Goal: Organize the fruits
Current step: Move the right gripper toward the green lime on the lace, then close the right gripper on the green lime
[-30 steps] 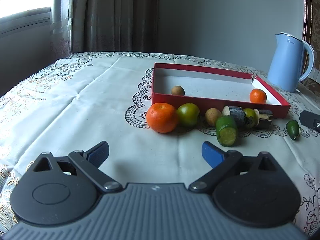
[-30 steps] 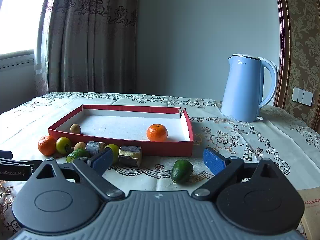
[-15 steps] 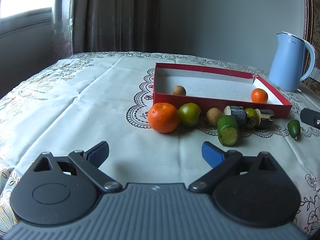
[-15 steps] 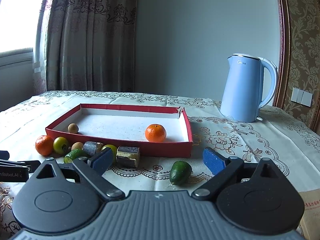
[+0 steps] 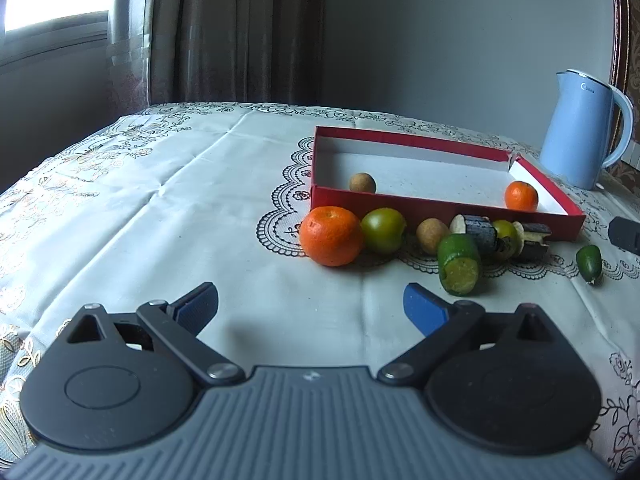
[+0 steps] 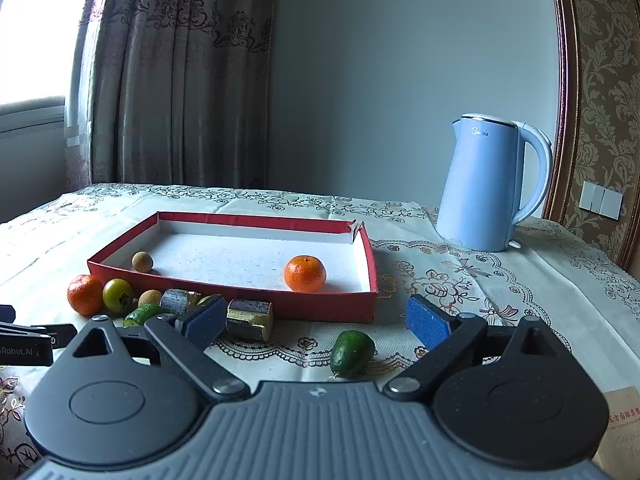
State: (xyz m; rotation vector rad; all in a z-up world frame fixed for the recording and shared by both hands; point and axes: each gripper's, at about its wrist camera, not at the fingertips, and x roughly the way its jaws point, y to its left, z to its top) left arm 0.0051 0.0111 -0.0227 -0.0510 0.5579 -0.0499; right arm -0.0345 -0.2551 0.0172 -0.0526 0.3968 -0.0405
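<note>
**Both grippers spread wide, fruit lined up along the tray front**

My left gripper (image 5: pixel 310 304) and right gripper (image 6: pixel 314 316) hang with fingers apart, holding nothing. I have bare tablecloth (image 5: pixel 160 220) left of the red tray (image 6: pixel 232 292); a blue kettle (image 6: pixel 486 184) stands right. Inside the tray: a small orange (image 6: pixel 305 273) and a brown fruit (image 6: pixel 142 262). Along its front wall lie a large orange (image 5: pixel 331 235), a green fruit (image 5: pixel 383 229) and cut pieces; a green lime (image 6: pixel 352 353) sits apart.

The left wrist camera is sitting low over the tablecloth (image 5: pixel 200 208), looking forward and rightward toward the red tray (image 5: pixel 440 204) from its left front corner. The right wrist camera is facing the tray (image 6: pixel 240 292) more squarely from the front right, at similar height. Both views are sharing the tray, the fruit row along its front wall and the blue kettle (image 6: pixel 486 184).
</note>
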